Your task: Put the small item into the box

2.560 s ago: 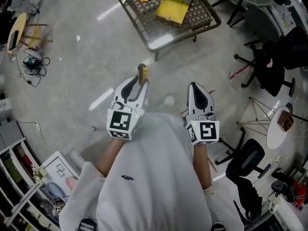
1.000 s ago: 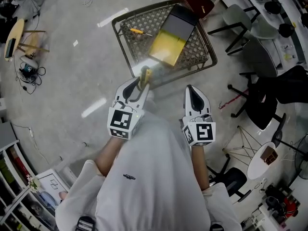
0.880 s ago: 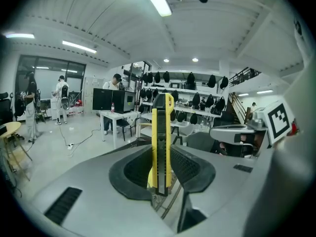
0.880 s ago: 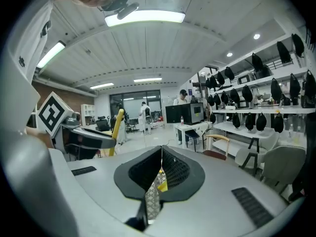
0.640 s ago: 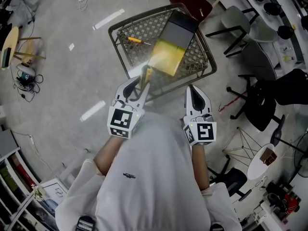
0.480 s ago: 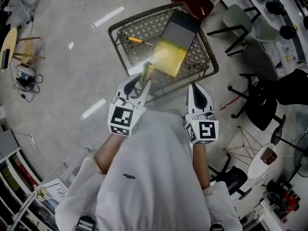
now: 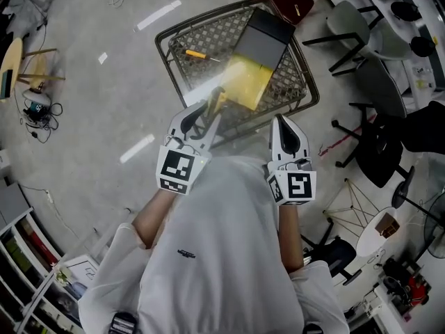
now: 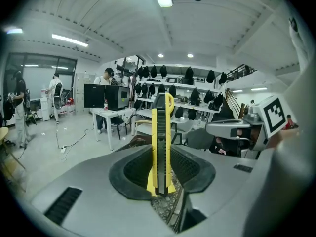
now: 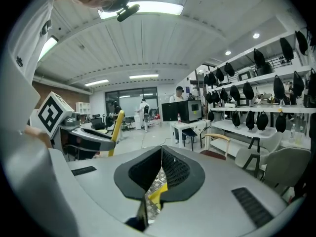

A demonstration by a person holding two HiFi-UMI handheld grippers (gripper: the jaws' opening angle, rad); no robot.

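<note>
I was watching the carry stage of the job: the left gripper (image 7: 207,114) had its jaws clamped on a yellow utility knife (image 7: 215,101), held upright with its black slider facing the gripper's camera and its tip standing clear above the pads. The right gripper (image 7: 284,122) was to the right of it at about the same height, its jaws pressed together with nothing between them.

The yellow box (image 7: 243,82) lay open on the wire-mesh table (image 7: 169,56) just beyond the grippers, its dark grey lid (image 7: 268,37) folded back on the far side. From above, the knife lined up with the box's near left corner, though it was plainly in the air and not yet inside. A second small yellow tool (image 7: 195,53) lay on the mesh to the left of the box, apart from it.

As I judged it, the next move called for bringing the knife a little farther and to the right until it was over the open yellow interior, lowering it, then parting the left jaws; the right gripper looked free to steady the box if it shifted
</note>
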